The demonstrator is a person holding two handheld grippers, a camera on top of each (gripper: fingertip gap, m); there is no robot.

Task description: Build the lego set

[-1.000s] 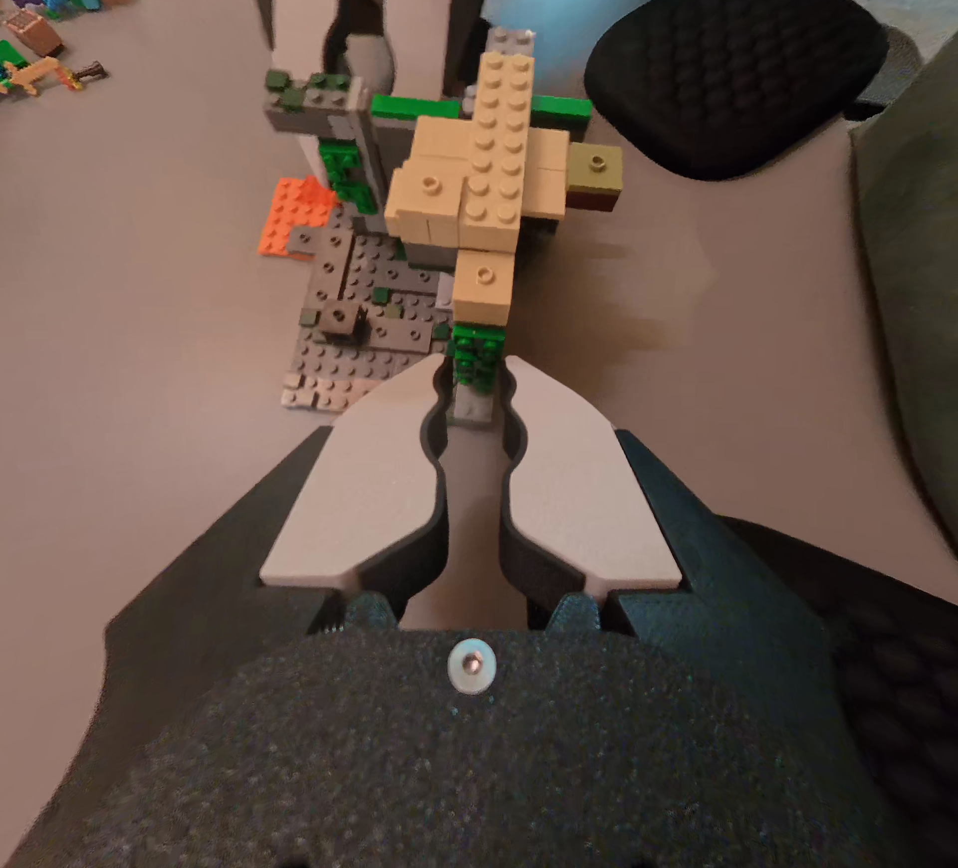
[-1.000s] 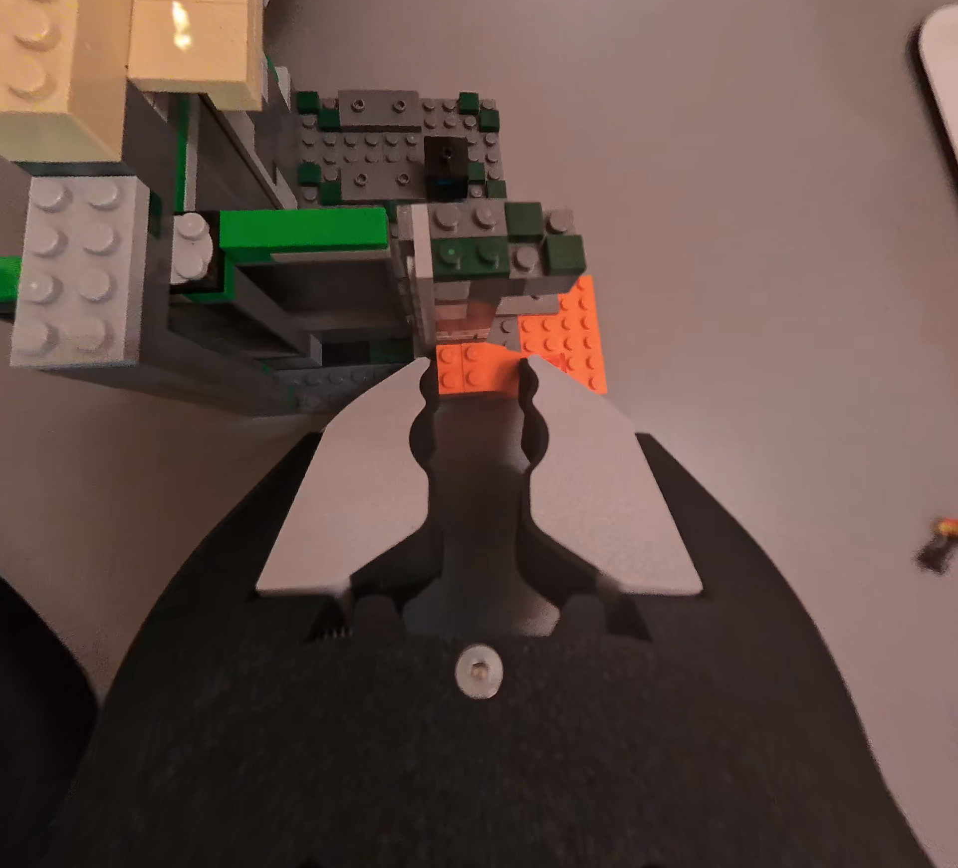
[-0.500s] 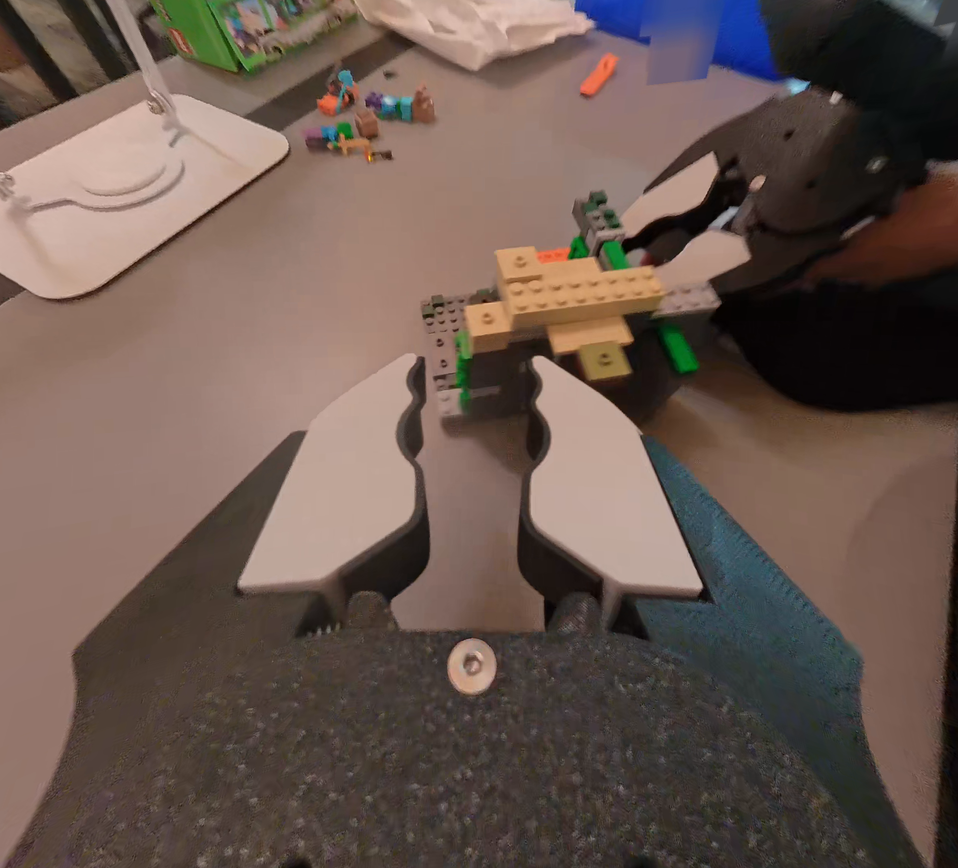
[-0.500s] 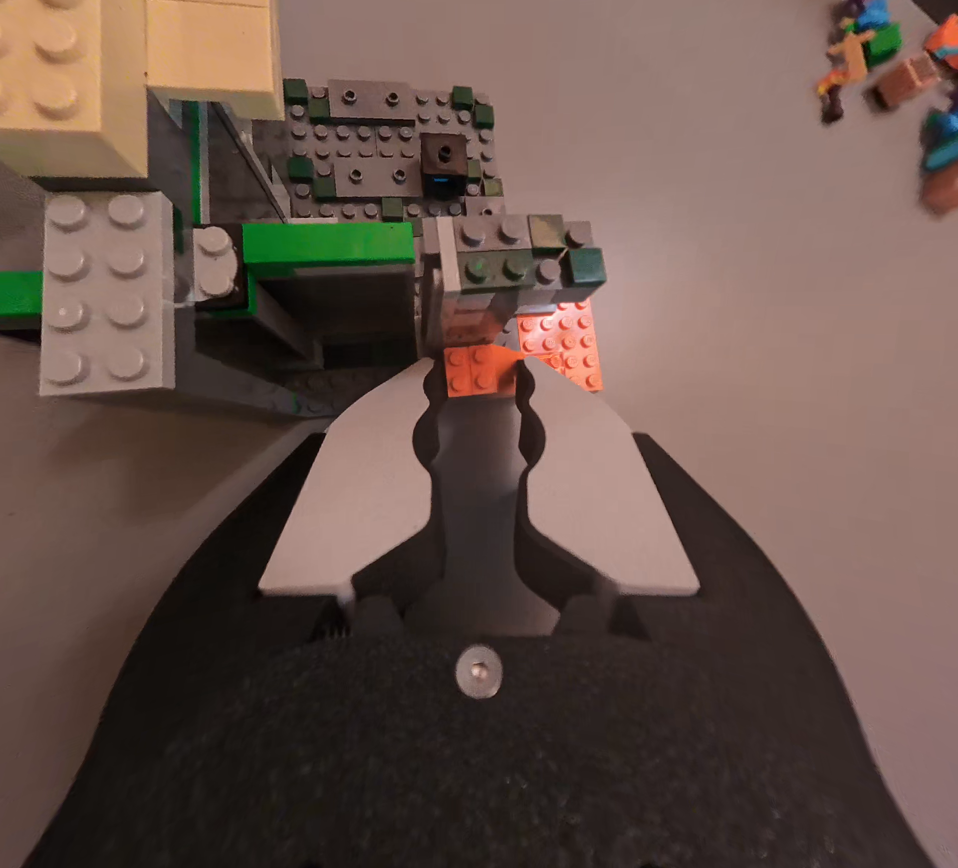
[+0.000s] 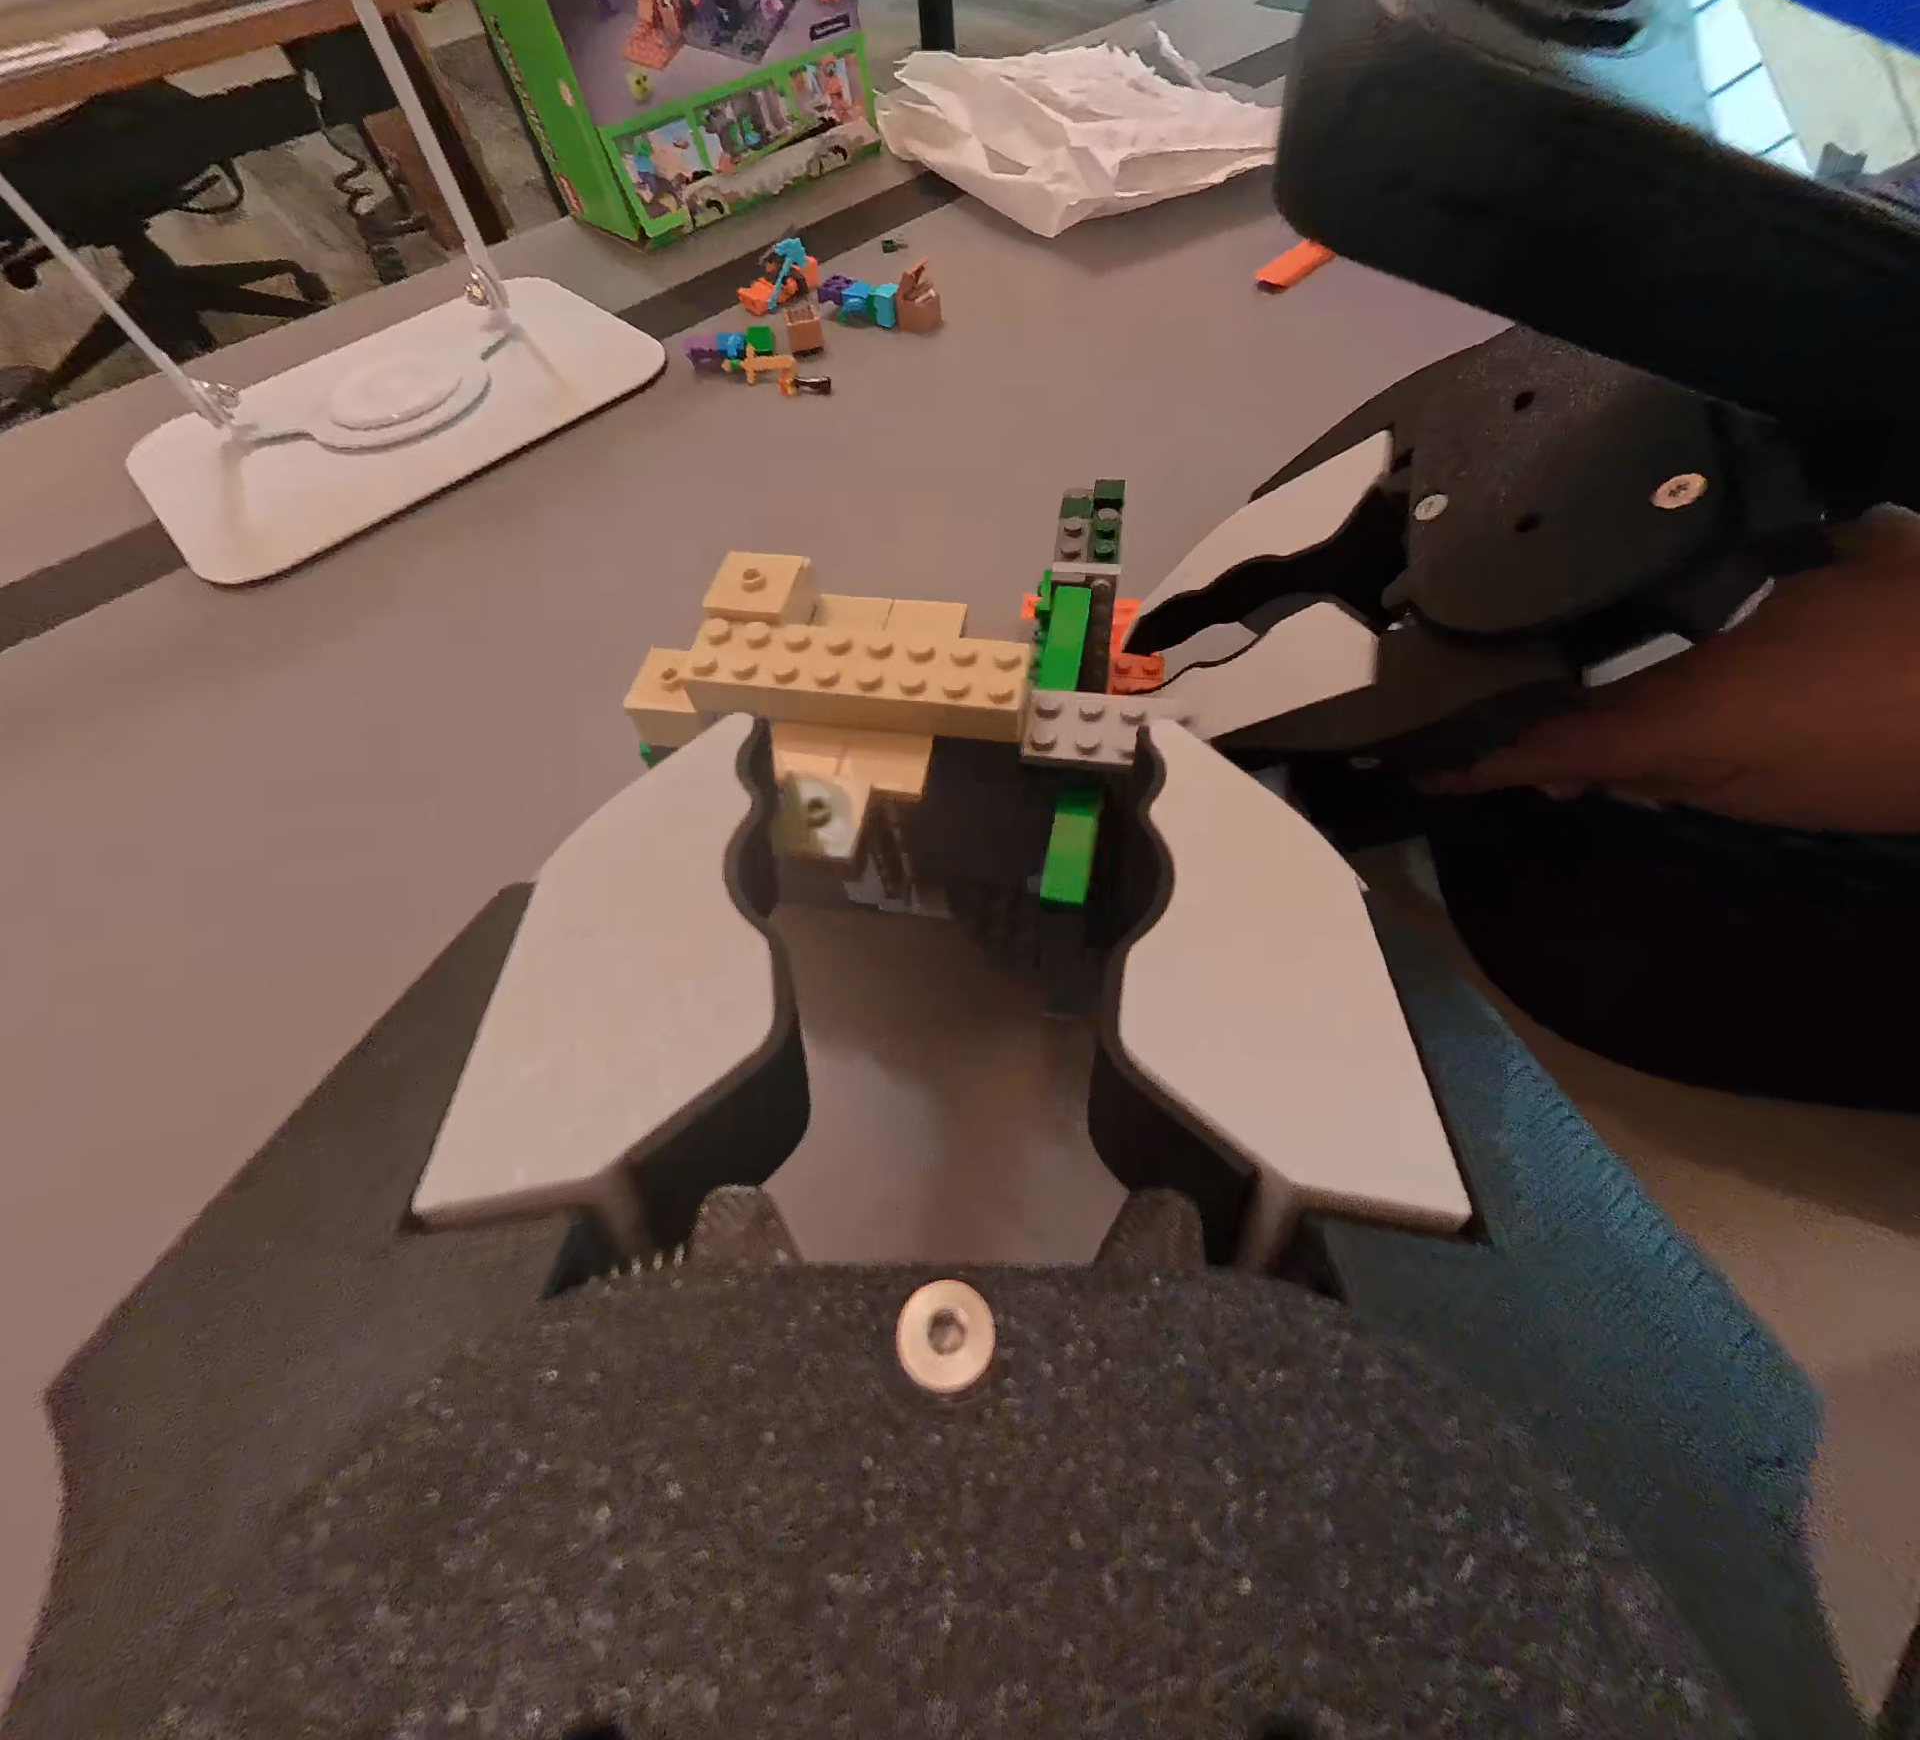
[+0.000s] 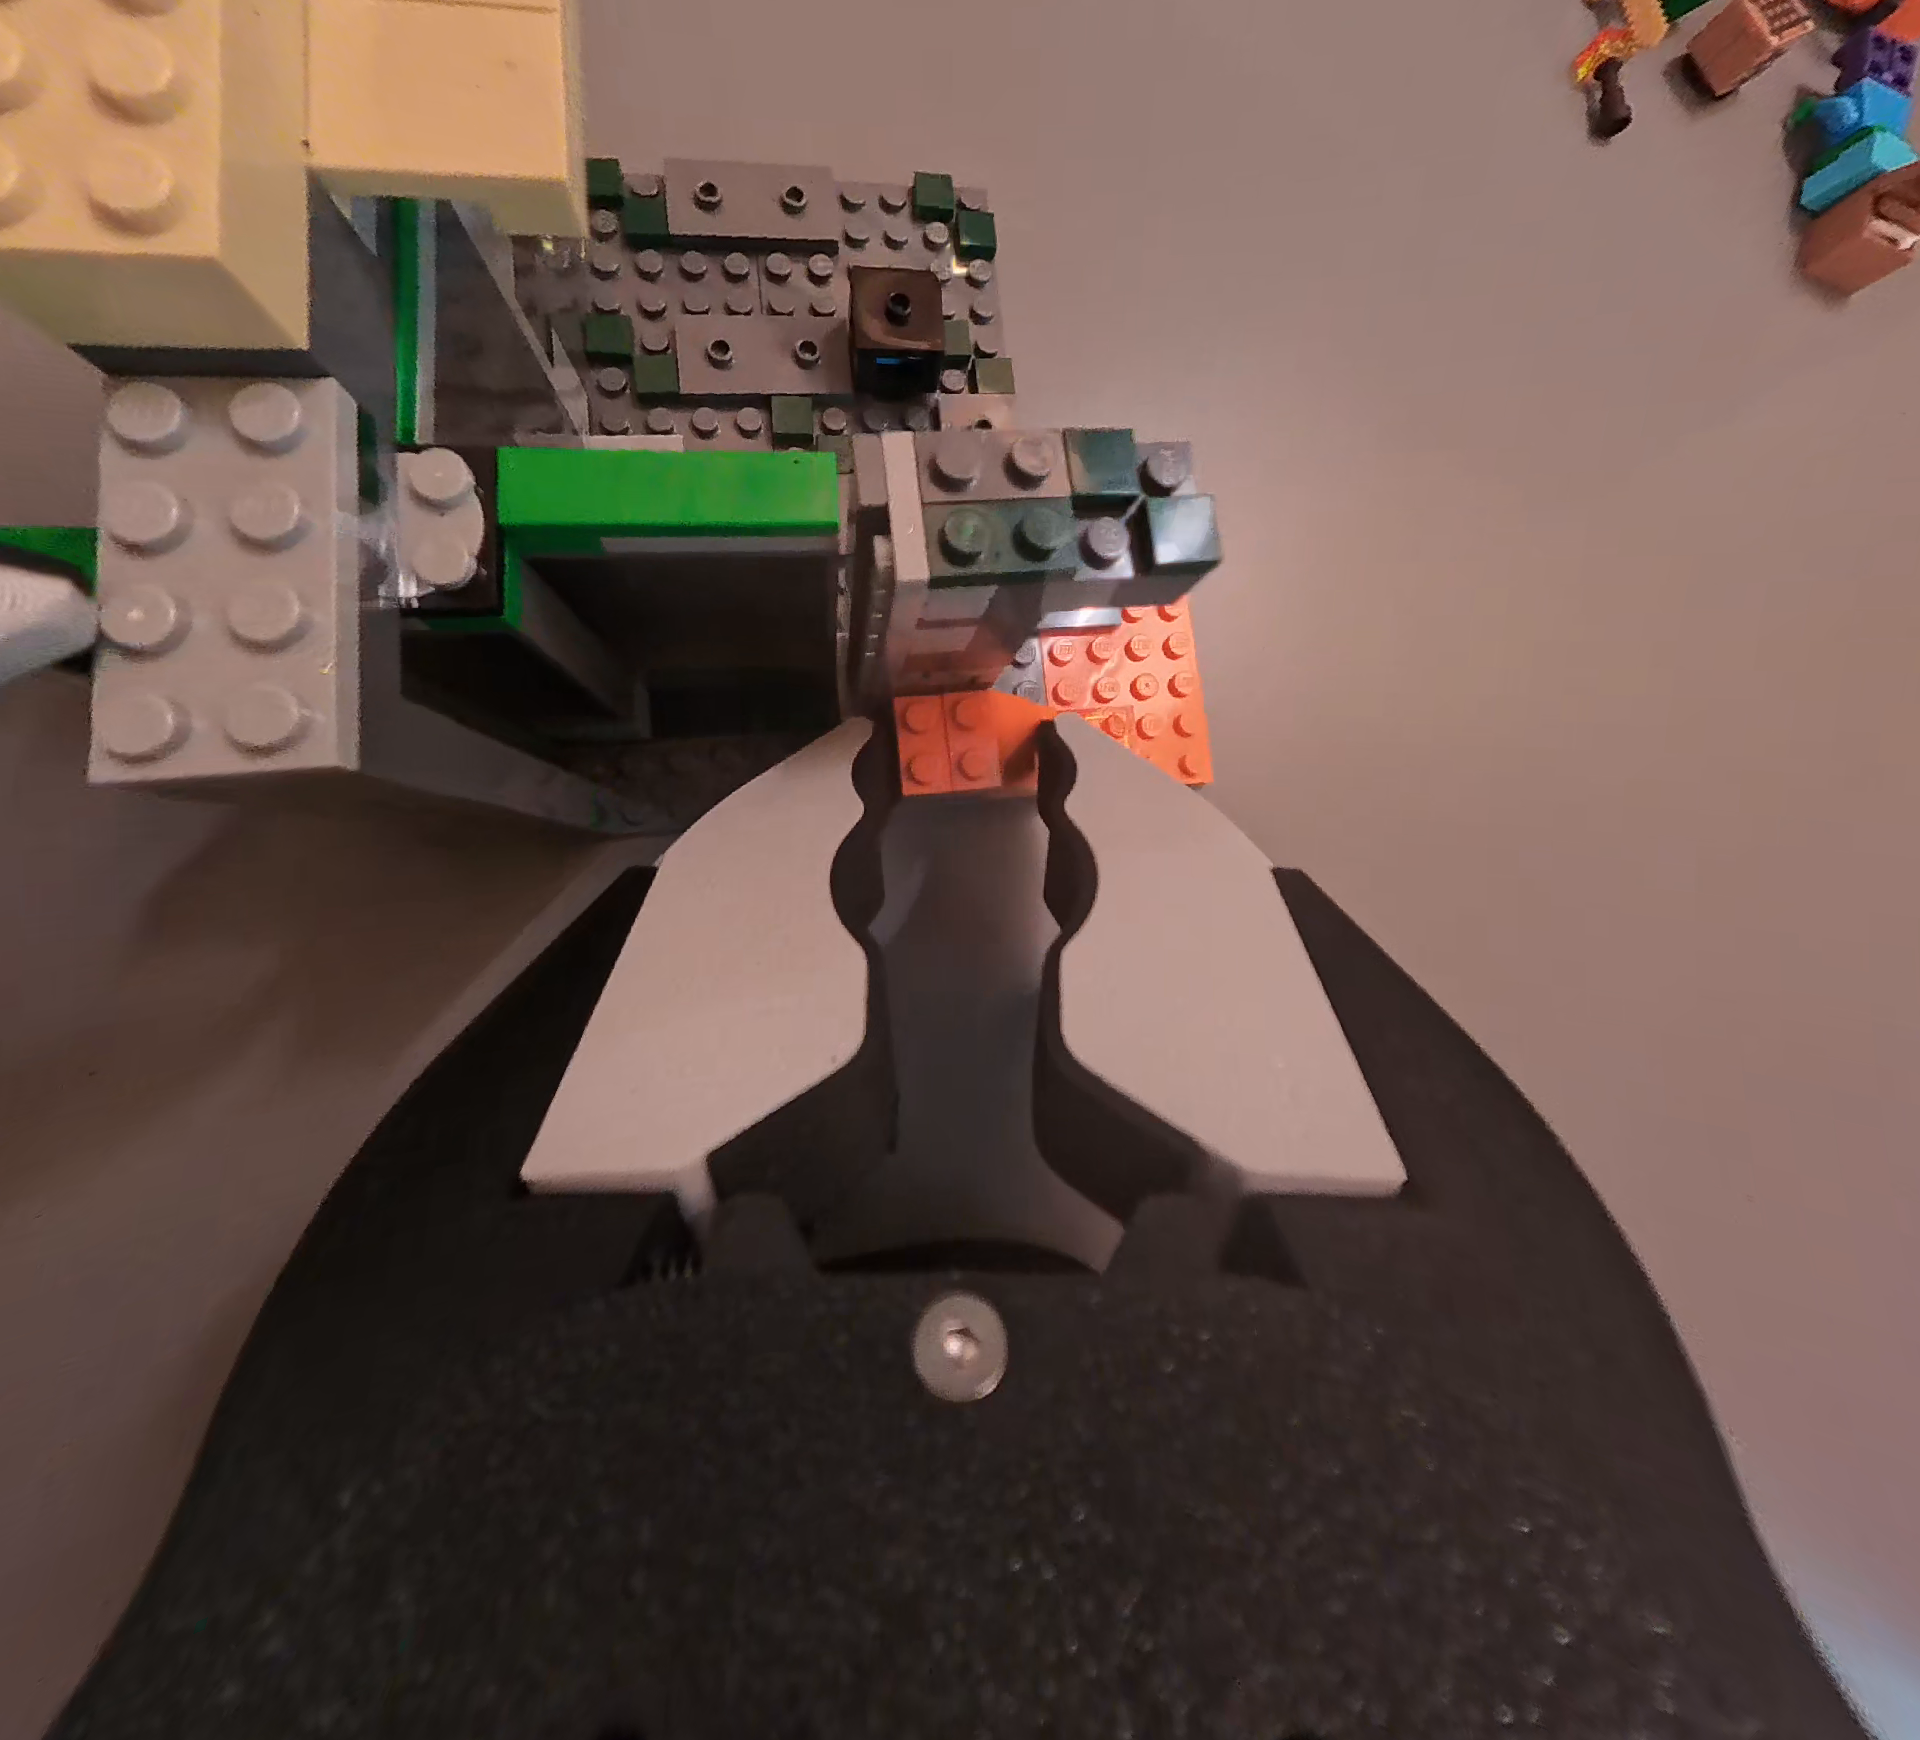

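**Lego build sits between both your grippers on the grey table**

Lego build (image 5: 883,714) is right at your left gripper (image 5: 945,755), whose fingers stand wide apart, one tip beside the tan bricks and the other beside the light grey plate (image 5: 1086,726), with the dark underside and a bright green strip showing between them. You can't tell from here whether either tip touches.

Your right gripper (image 6: 961,734) comes in from the far side with its fingers set narrow, closed on the edge of the orange plate (image 6: 961,745) at the foot of the grey-and-green tower (image 6: 1039,516).

Behind that, the studded dark grey baseplate (image 6: 748,277) spreads out flat. Further back on the table (image 5: 312,755) lies a scatter of small coloured pieces (image 5: 821,319), then a white stand base (image 5: 405,412), crumpled white paper (image 5: 1081,132) and the green set box (image 5: 707,28).
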